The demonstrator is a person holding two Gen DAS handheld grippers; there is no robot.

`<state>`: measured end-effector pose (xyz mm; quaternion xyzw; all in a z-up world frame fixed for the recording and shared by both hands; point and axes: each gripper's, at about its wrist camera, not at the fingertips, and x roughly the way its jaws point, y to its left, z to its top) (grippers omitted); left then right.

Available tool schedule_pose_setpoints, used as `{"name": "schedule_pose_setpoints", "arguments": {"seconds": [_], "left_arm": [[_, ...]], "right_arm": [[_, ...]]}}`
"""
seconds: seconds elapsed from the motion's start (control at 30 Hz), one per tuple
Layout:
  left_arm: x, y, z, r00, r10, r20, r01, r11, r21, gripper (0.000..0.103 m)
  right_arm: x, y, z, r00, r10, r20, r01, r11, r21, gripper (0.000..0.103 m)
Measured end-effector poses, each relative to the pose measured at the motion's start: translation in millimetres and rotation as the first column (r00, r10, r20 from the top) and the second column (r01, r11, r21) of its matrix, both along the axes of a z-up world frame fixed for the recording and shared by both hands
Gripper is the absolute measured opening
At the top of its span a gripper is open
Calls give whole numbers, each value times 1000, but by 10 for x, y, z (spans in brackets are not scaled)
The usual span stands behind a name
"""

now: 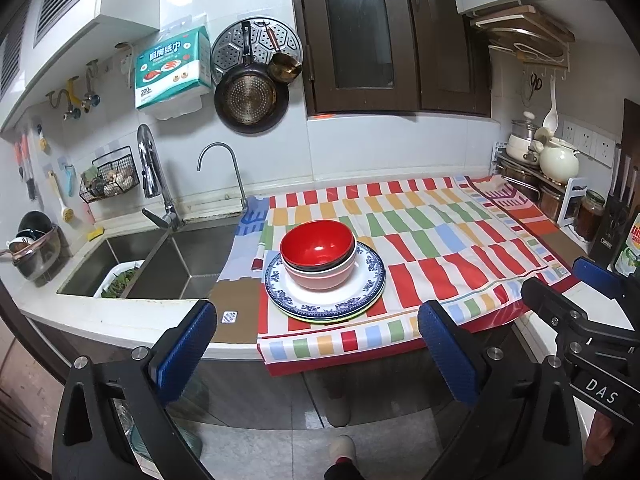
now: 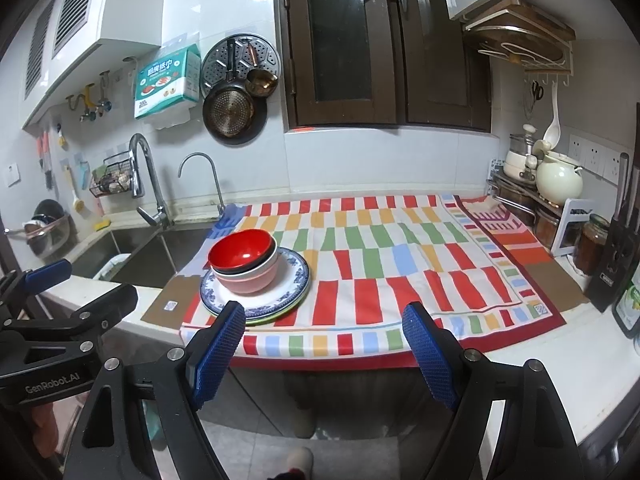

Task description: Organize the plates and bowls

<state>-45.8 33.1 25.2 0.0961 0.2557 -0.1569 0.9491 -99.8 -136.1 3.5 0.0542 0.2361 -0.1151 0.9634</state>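
Counts, both views agree:
- bowls: 3, nested. red bowl (image 1: 318, 242) on top, black bowl (image 1: 320, 266) mid (only rim shows), pink bowl (image 1: 320, 278) at bottom.
- plates: at least 2, stacked. blue-patterned plate (image 1: 366, 280) over a green plate (image 1: 340, 317) showing only an edge; anything more under it can't be told.
- faucets: 2 at far left, big faucet (image 1: 154, 178) and thin faucet (image 1: 224, 168).
- grippers: 2, left gripper (image 1: 316, 344), right gripper (image 2: 324, 344).
- tablecloth (image 1: 440, 248): 1.
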Motion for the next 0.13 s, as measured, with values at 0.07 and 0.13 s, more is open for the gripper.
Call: {"name": "schedule_pose_setpoints", "arguments": {"seconds": [0.07, 0.13], "left_arm": [[-31, 9, 10, 1000, 3, 4, -3, 1000, -4, 102], [-56, 10, 15, 1000, 6, 5, -6, 1000, -6, 102]], "right_arm": [[-12, -1, 5, 1000, 0, 2, 0, 1000, 0, 82], [-11, 1, 2, 1000, 0, 2, 0, 1000, -1, 82]]}}
